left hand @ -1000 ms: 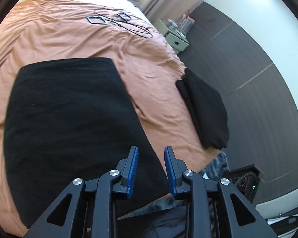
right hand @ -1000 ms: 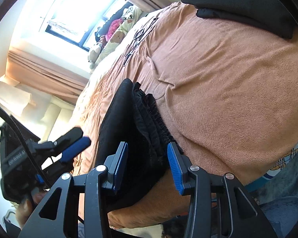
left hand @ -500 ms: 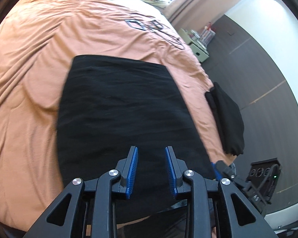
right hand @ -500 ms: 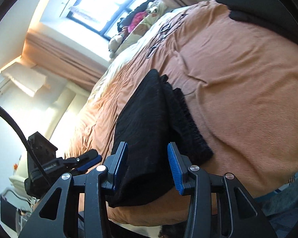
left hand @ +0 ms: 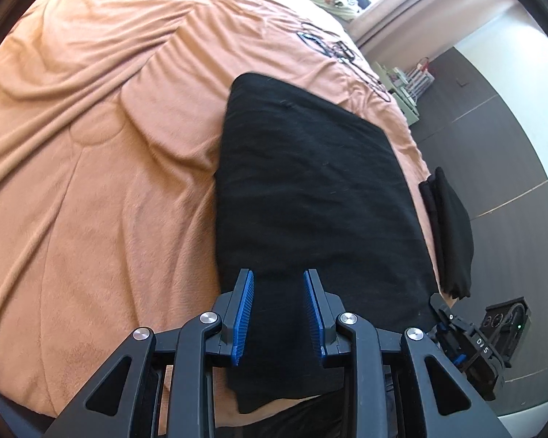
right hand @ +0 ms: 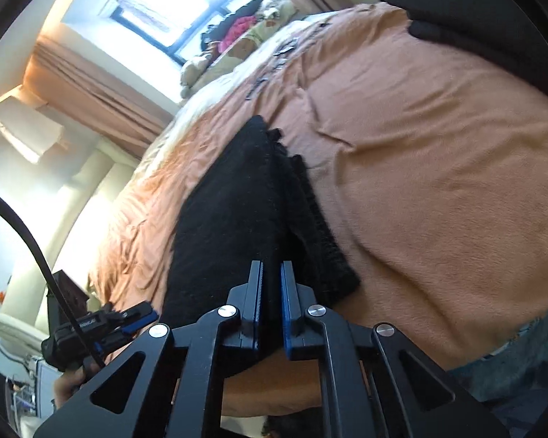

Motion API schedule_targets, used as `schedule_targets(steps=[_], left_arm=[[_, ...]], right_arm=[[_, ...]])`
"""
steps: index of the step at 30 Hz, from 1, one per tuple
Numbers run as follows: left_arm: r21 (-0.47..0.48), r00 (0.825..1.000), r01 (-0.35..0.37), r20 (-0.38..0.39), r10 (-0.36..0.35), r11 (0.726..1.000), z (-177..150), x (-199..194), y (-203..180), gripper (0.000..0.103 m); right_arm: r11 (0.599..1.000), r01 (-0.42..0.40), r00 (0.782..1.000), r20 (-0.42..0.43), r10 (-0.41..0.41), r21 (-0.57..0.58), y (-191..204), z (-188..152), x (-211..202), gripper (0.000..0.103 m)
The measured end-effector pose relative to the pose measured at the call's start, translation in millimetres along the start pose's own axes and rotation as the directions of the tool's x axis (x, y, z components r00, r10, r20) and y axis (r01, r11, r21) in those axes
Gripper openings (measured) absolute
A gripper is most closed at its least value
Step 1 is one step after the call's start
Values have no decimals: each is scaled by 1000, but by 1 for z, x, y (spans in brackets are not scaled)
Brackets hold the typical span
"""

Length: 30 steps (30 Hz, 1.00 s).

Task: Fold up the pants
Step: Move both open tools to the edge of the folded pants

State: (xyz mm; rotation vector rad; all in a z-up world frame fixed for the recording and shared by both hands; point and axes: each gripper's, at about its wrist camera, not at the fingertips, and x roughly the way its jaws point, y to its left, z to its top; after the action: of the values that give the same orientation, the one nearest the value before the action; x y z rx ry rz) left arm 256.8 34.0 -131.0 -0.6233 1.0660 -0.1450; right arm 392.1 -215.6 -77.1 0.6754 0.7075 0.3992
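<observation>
Across the orange bedspread [left hand: 91, 182], flat black fabric pants [left hand: 310, 189] stretch lengthwise away from both grippers: right gripper [right hand: 271, 294] pinches their near edge, left gripper [left hand: 278, 314] hangs spread above it.

We are in a home bedroom: a wide bed [left hand: 91, 168] under a rumpled orange blanket fills most of what we see, with stuffed toys [right hand: 237, 36] heaped at its far end below a bright window [right hand: 179, 7]. Peach curtains [right hand: 91, 87] hang beside that window, and a small pale bedside cabinet [left hand: 407, 96] stands against the wall. Past the bed's edge we see dark plank flooring [left hand: 493, 153], and folded black clothing [left hand: 449, 226] lies on the blanket.
</observation>
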Motion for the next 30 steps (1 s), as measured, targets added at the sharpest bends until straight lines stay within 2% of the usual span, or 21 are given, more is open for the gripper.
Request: schedule_targets(steps=[5,6,7,9,13,16,17,20,22,25,30], left_arm=[[-16,1000,16,1,-16,1000,-5,6,5,31],[-20,1000,17,0,-18,1000,-5,6,5,38],[-26,1000,12,-3,-12,1000,-5,4,6,54],[-20,1000,-3,8,3,1000,-6,1,7,68],[-18,1000,11,-11,-12,1000,-9,3,11,68],[-27,999,18,-30,-19,999,-10,10,14,68],[-28,999,26,-35,-27,999,-11,12,14,68],[-30,997,54,-47,-56,998,-12,18,13,68],[-37,997,62,-50,-64,997,-13,21,14,68],[-65,994,92,-52,-96,994,-14,25,19,68],[-105,989,128,-56,-135,986,-13,34,22,66]], right_arm=[[995,94,995,-21,-95,-38,5,-6,14,5],[993,109,994,-22,-110,-48,7,-7,16,5],[991,122,992,-24,-123,-51,7,-8,18,5],[990,133,990,-34,-135,-39,4,-7,23,5],[995,99,994,-43,-98,10,-3,-5,19,6],[997,8,1000,-7,-7,83,-12,-2,8,12],[996,0,1000,17,-2,85,-15,-2,4,19],[998,-22,997,68,18,63,-15,0,-7,56],[999,-36,997,74,33,39,-11,0,-7,58],[998,-49,998,34,48,36,-11,0,3,58],[999,-12,1000,-21,13,52,-14,5,18,58]])
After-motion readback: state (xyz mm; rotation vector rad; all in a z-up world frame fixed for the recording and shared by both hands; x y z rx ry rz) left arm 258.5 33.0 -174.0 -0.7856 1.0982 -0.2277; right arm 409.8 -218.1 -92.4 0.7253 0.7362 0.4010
